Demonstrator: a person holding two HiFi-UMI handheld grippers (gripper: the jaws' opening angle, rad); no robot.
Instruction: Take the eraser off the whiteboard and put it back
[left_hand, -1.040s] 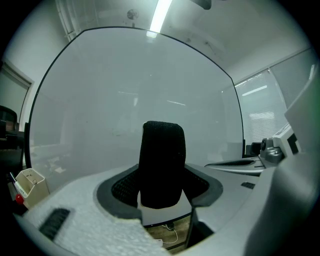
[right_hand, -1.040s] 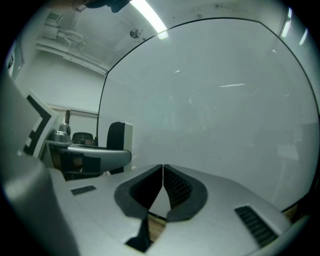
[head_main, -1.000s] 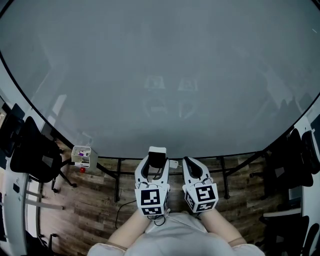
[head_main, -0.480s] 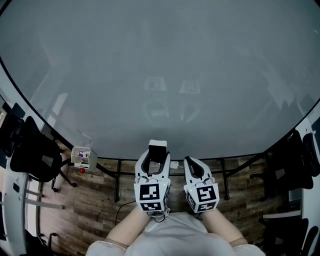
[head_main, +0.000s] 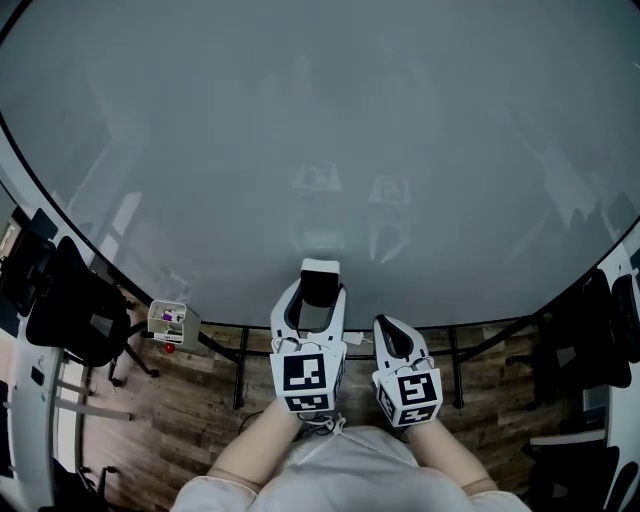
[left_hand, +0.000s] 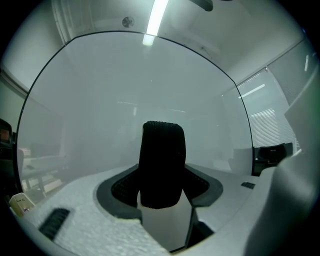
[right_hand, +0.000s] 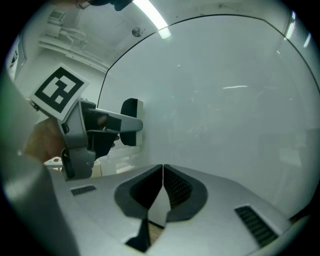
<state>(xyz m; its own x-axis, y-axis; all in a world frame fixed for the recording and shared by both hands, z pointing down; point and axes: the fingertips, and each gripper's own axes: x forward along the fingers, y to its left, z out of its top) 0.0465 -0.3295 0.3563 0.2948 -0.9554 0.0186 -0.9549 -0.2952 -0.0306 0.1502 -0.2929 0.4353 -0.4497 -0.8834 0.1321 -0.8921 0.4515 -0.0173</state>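
Eraser (head_main: 320, 282) sits clamped in your left gripper (head_main: 318, 297), lower centre, near the whiteboard (head_main: 320, 140); right gripper (head_main: 391, 333) closed, empty.

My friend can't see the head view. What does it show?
The left gripper holds an eraser in front of a big whiteboard. Beside it, the right gripper is shut and empty. Below lies a wooden floor.

Whiteboard (head_main: 320, 150) top beyond the edge
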